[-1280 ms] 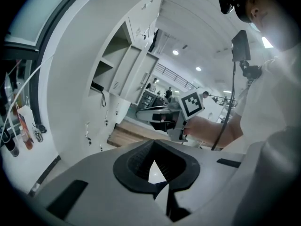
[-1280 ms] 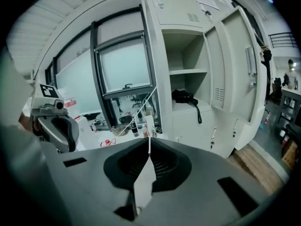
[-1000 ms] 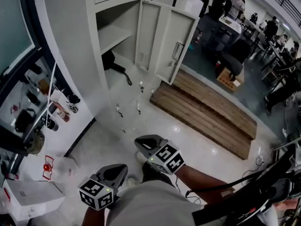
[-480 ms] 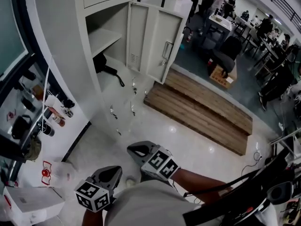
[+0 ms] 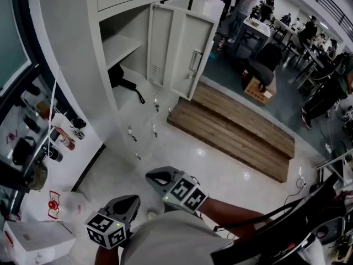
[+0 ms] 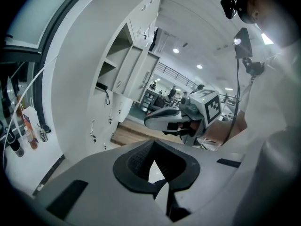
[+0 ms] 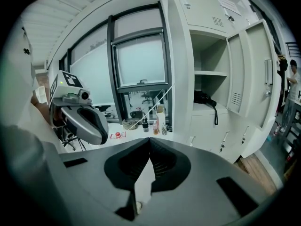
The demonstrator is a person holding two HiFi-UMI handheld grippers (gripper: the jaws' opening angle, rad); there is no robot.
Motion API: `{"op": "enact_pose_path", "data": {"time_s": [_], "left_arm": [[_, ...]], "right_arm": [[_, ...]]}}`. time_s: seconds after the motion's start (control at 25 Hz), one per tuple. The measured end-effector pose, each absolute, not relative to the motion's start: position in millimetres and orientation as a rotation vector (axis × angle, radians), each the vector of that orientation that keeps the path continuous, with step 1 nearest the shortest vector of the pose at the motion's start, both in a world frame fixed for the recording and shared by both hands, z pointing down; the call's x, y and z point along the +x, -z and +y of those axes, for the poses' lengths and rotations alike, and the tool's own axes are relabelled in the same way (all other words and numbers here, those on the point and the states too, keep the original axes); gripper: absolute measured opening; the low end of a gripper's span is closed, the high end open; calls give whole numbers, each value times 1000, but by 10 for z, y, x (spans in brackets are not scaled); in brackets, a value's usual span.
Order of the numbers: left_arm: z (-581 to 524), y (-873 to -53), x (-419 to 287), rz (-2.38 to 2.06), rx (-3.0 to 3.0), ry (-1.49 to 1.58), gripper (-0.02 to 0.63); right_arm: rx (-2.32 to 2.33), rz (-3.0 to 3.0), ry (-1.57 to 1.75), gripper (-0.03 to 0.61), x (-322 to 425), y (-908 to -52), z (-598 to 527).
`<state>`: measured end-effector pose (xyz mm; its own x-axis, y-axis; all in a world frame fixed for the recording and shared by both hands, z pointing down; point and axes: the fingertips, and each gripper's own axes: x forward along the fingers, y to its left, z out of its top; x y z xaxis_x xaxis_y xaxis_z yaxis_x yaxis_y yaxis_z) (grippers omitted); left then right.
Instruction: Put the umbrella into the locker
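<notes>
Black folded umbrella lies inside the open pale-grey metal locker, on the compartment floor under the shelf, with its strap hanging over the front edge. Left gripper and right gripper are low by the person's body, well apart from the locker. Fingers of both are pressed together with nothing between them.

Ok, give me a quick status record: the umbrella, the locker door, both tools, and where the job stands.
umbrella: black, lying inside the open locker below the shelf, strap hanging over the front edge
locker door: open, swung out to the right
left tool: shut, nothing between its jaws
right tool: shut, nothing between its jaws
tool position: both held low, short of the locker, neither touching it
job state: umbrella looks stowed; door not closed
</notes>
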<state>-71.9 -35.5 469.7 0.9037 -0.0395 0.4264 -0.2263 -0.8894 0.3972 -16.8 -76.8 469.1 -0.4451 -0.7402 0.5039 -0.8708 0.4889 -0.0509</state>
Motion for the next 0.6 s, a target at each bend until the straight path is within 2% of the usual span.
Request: {"op": "enact_pose_path", "data": {"time_s": [0.6], "left_arm": [[-598,-4729,-515,-212,2599,-590,10]], "right_arm": [[1324,-2318,-406,15,60,-4702,-983]]}}
